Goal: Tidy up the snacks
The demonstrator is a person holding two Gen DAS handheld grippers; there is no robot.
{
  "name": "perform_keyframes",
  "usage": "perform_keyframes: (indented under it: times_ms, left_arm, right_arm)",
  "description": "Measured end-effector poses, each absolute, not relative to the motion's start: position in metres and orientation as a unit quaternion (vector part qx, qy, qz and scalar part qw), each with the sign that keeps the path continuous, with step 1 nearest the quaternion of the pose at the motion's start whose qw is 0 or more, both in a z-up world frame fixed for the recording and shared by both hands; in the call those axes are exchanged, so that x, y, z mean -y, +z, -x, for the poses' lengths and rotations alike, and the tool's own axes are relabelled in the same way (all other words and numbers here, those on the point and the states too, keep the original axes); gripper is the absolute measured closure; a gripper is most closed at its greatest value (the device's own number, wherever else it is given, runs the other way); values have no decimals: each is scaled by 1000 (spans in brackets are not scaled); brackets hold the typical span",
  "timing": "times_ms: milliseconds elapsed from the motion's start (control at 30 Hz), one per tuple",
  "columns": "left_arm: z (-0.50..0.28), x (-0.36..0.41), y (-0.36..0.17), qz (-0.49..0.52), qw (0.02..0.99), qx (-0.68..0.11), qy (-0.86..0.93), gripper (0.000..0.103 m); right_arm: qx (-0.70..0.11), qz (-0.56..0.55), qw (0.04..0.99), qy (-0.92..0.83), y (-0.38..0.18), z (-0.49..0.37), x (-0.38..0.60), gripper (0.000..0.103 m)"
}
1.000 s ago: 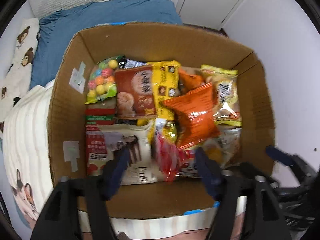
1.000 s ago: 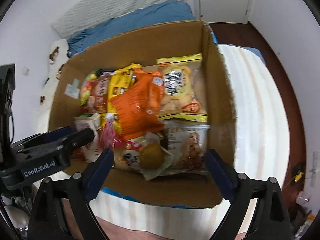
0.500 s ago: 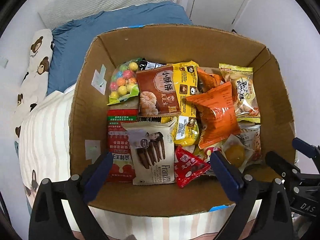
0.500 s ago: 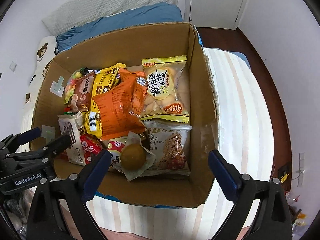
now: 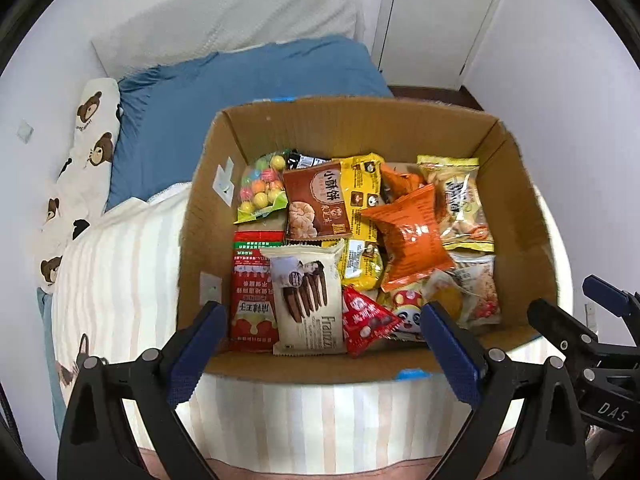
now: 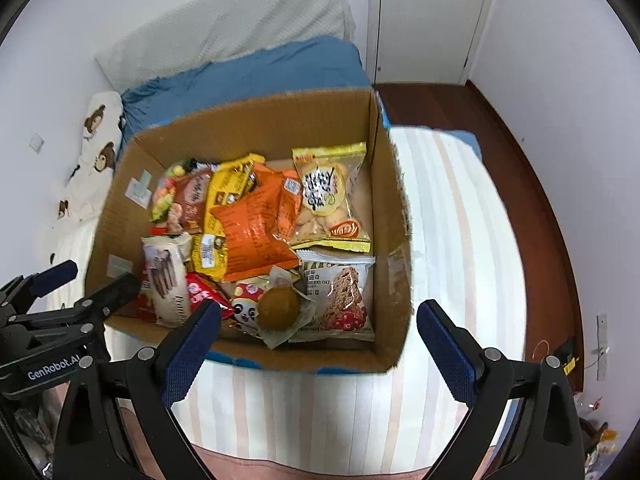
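Observation:
An open cardboard box (image 5: pixel 360 128) on a striped bed holds several snack packs: an orange bag (image 5: pixel 408 240), a cream Franzzi wafer pack (image 5: pixel 308 296), a red triangular pack (image 5: pixel 366 320), a brown biscuit pack (image 5: pixel 318 204) and a bag of coloured balls (image 5: pixel 262 188). My left gripper (image 5: pixel 320 336) is open and empty, above the box's near wall. My right gripper (image 6: pixel 318 334) is open and empty, above the box's (image 6: pixel 256 128) near right corner, over an oat cookie pack (image 6: pixel 340 296) and a round yellow cake (image 6: pixel 278 308).
The striped bedsheet (image 6: pixel 460 220) lies around the box. A blue pillow (image 5: pixel 240 80) and a bear-print cushion (image 5: pixel 88 152) lie behind it. White walls and a door (image 5: pixel 432 20) stand at the back. Dark wooden floor (image 6: pixel 520 160) runs along the right.
Both grippers have pulled back and up from the box, so the box looks smaller and farther. The left gripper's fingers have spread wider than a second ago. The snacks have not moved.

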State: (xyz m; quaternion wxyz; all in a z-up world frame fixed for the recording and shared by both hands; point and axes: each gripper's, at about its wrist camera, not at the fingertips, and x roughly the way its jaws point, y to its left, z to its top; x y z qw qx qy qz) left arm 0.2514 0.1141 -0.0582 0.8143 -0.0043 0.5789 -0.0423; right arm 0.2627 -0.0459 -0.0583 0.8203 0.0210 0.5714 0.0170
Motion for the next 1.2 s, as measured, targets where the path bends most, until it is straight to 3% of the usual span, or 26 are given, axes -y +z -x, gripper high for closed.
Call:
perform_keyframes:
  times_ms: [833,1200]
  left_arm:
    - [-62,-125,65,11,887,-462,-26,3]
    - [5,-124,113,10,908,-418,-32,3]
  right_arm:
    - [-437,-45,897,47,84,-61,56,2]
    - [-380,-2,924,49,141,16,46,2]
